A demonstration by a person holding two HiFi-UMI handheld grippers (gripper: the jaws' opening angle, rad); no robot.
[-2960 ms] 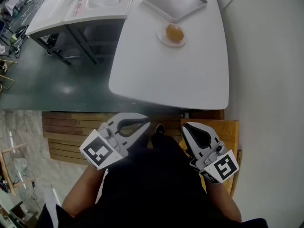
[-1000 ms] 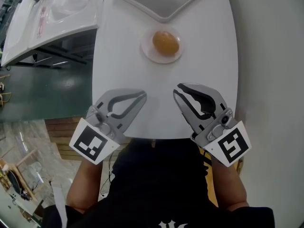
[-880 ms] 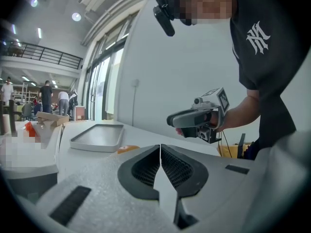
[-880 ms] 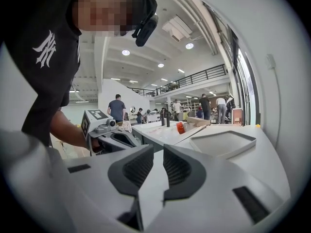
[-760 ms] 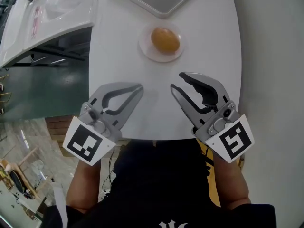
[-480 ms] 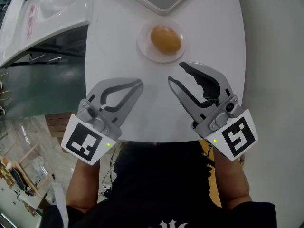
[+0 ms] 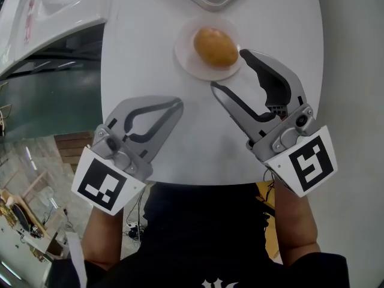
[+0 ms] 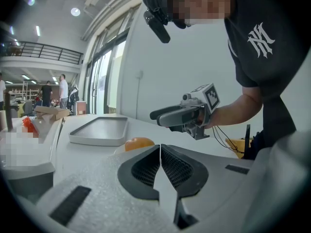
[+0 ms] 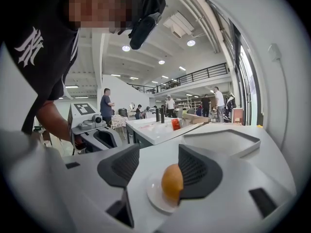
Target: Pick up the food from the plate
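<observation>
Food (image 7: 215, 47): one rounded, oval lump, golden-orange w/ a smooth, slightly glossy skin; reads as a bun or a fruit, can't tell which.
Where: sits on a small round white plate (image 7: 187, 65), about centred, far side of the white table (image 7: 198, 143) from me.
Plate: shallow, its pale rim shows all round the food.
My R gripper (image 7: 228, 69): jaws spread & opening, reaching over the near-right edge of the plate. One tip is just beside the food's right side, the other over the plate's near rim. From the R gripper view the food stands ahead in the gap, partly behind the right-hand pad. Pads not pressing on it, nothing gripped.
My L gripper (image 7: 179, 102): jaws closed tip to tip, nothing btwn them. It hangs over the table near the left edge, well apart from the plate.
Tray (image 7: 210, 5): grey, shallow, just beyond the plate; only its near corner shows in the head view.
Bkgd: a 2nd white table to the left, ppl standing far off in the hall.
</observation>
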